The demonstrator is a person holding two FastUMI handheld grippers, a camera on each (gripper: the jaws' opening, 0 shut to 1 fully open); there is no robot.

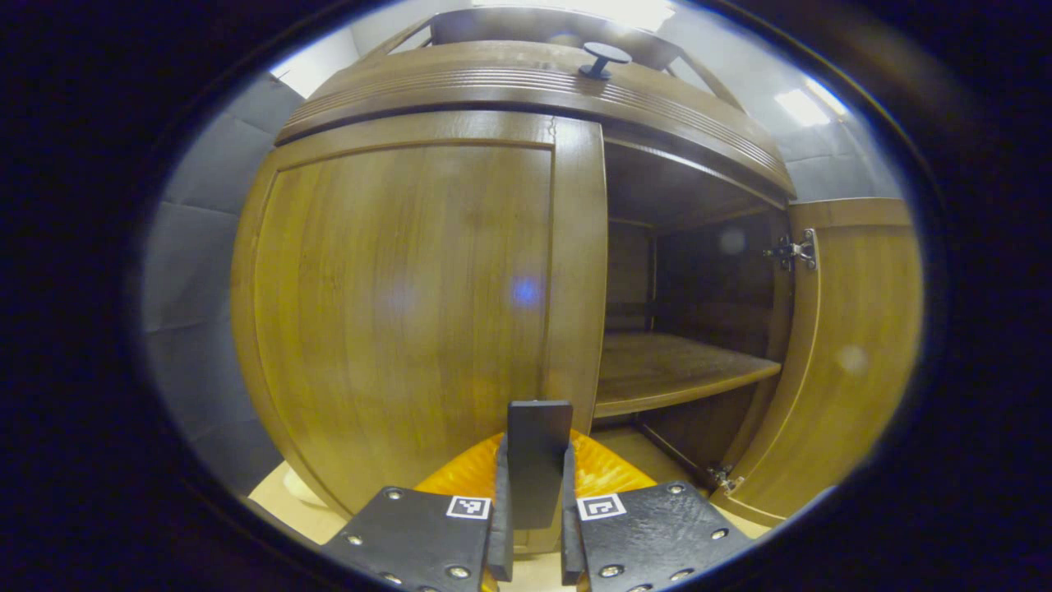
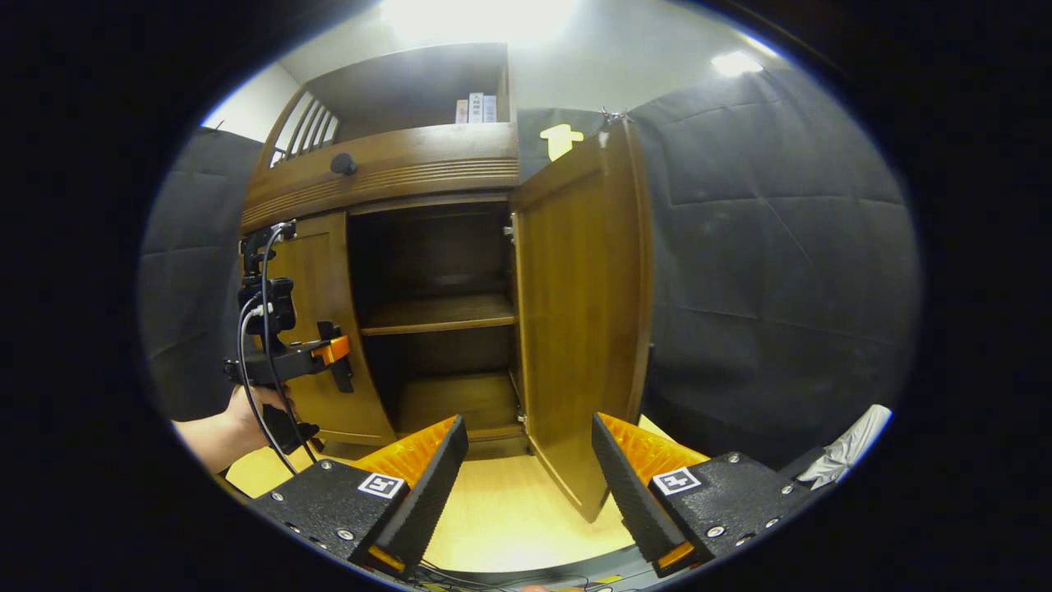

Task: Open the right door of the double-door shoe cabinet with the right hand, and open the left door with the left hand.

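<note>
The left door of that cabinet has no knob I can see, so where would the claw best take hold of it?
Probably the left door's free vertical edge, beside the open compartment. That edge stands exposed, since the right door is swung wide. The left claw is at that edge low down, fingers nearly together, seemingly pinching it. Coming straight from the front suits the thin stile.

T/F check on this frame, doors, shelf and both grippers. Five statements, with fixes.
1. The right door stands open. True.
2. The left door is swung wide open. False: it sits closed against the cabinet front.
3. The right gripper is clamped on the right door. False: its fingers are spread apart, with nothing between them.
4. The left gripper has its fingers close together at the left door's inner edge. True.
5. Shoes fill the shelf. False: the shelf is bare.
</note>
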